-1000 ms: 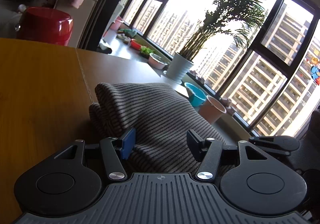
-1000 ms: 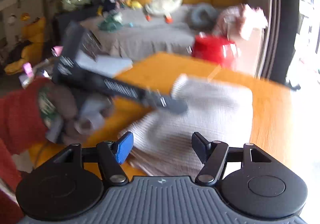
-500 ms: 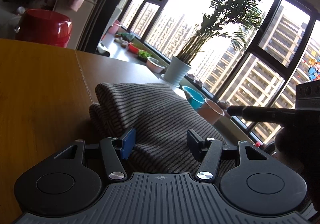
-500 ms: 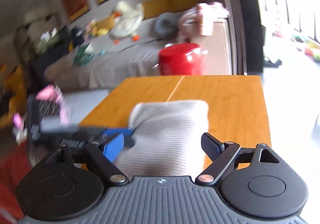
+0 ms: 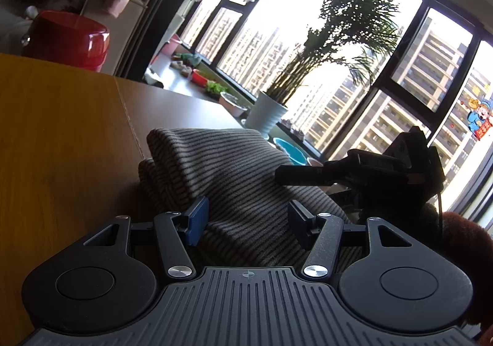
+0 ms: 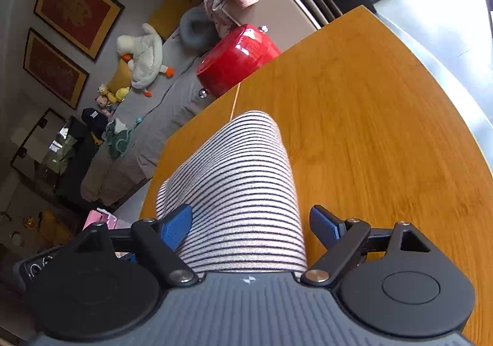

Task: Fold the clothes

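While the striped garment (image 5: 234, 173) lay folded in a thick bundle on the wooden surface (image 5: 61, 136), the left tool (image 5: 246, 222) sat low at the bundle's near end with its jaws spread wide, the cloth lying between the blue pads without being pinched. From the right wrist view, the same garment (image 6: 243, 188) ran away from the camera as a rounded, layered roll on the surface (image 6: 369, 117), and the right tool (image 6: 251, 227) straddled its near end, jaws likewise parted and nothing clamped. In the left wrist view the right tool (image 5: 311, 175) appeared as a dark shape just beyond the bundle's right side, reaching over the fabric; whether it touched the cloth could not be told. Beyond the garment's far end stood a red pot (image 6: 237, 59) off the surface's edge. Past the bundle toward the window stood a potted palm (image 5: 268, 114).
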Demonstrator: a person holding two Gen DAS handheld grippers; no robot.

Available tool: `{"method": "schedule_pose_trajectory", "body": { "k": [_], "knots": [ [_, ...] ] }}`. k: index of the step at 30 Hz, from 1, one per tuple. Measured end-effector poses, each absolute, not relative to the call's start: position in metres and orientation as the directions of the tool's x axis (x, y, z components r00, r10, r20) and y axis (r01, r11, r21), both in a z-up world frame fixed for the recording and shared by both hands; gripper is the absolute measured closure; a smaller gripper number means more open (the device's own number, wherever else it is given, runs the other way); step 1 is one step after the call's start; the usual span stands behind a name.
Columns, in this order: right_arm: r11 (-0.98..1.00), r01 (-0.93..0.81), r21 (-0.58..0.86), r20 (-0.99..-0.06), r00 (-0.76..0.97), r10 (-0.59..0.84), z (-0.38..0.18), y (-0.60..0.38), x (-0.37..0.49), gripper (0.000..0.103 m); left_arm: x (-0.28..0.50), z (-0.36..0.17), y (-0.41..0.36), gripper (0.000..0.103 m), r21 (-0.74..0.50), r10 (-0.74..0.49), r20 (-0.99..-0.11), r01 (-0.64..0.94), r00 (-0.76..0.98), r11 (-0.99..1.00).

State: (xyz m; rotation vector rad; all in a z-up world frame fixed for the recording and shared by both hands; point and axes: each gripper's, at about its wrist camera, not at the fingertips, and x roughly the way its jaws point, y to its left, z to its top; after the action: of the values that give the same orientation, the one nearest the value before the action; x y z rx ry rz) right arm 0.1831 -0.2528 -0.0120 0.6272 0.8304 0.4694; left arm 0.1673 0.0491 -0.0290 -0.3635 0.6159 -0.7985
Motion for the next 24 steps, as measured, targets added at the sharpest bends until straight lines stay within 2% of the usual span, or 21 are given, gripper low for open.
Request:
{"method": "schedule_pose_trajectory", "body": {
  "k": [2, 4, 7, 12, 16, 24],
  "knots": [
    [0.753, -0.199, 0.627, -0.532, 0.596, 0.601, 0.004, -0.242, 0.177, 0.029, 0.168, -0.029, 0.049, 0.039, -0.517, -0.75, -0.377, 0.548, 0.543, 0.657],
    [0.765, -0.266, 0.587, -0.515, 0.607, 0.606, 0.021, -0.235, 0.169, 0.037, 0.168, -0.029, 0.05, 0.03, -0.515, -0.744, -0.381, 0.542, 0.549, 0.664],
    [0.782, -0.323, 0.533, -0.502, 0.624, 0.599, 0.038, -0.229, 0.159, 0.04, 0.169, -0.03, 0.052, 0.029, -0.525, -0.743, -0.38, 0.533, 0.551, 0.664],
    [0.864, -0.23, 0.447, -0.611, 0.627, 0.483, 0.012, -0.236, 0.163, 0.041, 0.165, -0.028, 0.047, 0.029, -0.497, -0.75, -0.375, 0.564, 0.546, 0.659],
    [0.832, -0.202, 0.517, -0.583, 0.628, 0.515, 0.003, -0.247, 0.164, 0.041, 0.164, -0.028, 0.044, 0.029, -0.474, -0.741, -0.383, 0.572, 0.551, 0.67],
    [0.846, -0.215, 0.487, -0.585, 0.639, 0.499, 0.011, -0.242, 0.201, 0.023, 0.164, -0.029, 0.046, 0.029, -0.483, -0.746, -0.381, 0.57, 0.547, 0.665]
  ]
}}
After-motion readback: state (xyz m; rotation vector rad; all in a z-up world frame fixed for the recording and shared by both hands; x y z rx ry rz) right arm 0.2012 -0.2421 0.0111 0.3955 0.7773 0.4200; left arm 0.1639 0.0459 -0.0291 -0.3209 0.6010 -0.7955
